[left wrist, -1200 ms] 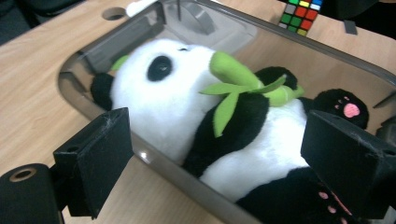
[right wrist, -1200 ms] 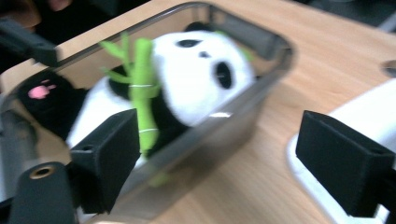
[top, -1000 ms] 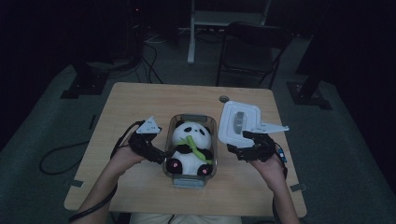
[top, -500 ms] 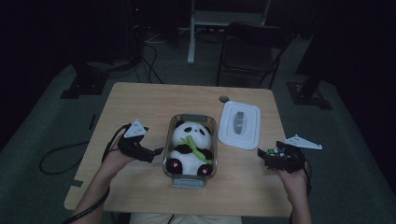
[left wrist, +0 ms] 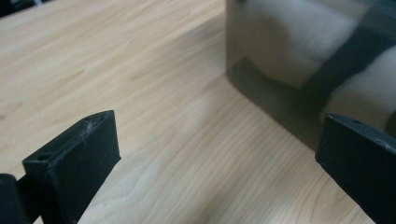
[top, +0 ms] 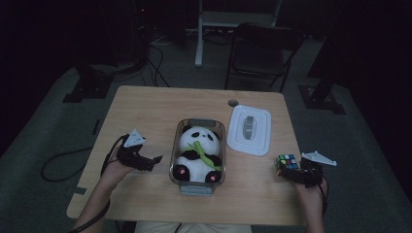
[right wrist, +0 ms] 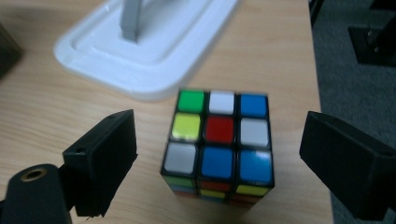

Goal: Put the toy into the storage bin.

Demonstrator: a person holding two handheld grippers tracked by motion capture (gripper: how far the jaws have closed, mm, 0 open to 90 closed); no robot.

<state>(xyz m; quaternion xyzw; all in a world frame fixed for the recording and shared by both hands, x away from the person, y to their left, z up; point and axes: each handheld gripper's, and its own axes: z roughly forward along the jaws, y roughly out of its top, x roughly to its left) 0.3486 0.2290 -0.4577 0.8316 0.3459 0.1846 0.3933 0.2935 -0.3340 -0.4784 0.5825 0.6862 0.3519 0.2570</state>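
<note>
Two grippers work a pale wooden table [top: 145, 111], one in each of the person's hands. At the right edge of the table, the right gripper [right wrist: 219, 154] has its black jaws spread wide, one on either side of a colour-scrambled puzzle cube [right wrist: 218, 140]; a clear gap shows between each jaw and the cube's sides, so nothing is clamped. The cube stands flat on the wood with its top face showing green, white, blue, yellow, red and white squares. In the high view the cube [top: 287, 162] sits just in front of that gripper [top: 297, 173], near the table's right edge and well apart from the other things. Just beyond the cube lies a white lid [right wrist: 149, 46] with a grey handle standing up from its middle; from above the lid [top: 249, 130] lies flat on the wood, just beside a clear rectangular container [top: 180, 145]. Inside the container sits a plush panda [top: 199, 153] holding a green sprig. On the other side of the container, the left gripper [top: 150, 162] rests low over the table with its jaws pointed toward the container's side. Seen along its own jaws, the left gripper [left wrist: 219, 154] is likewise wide open and holds nothing, with bare wood between them and the container's smoky wall [left wrist: 280, 98] near the right jaw, though not touching it.
</note>
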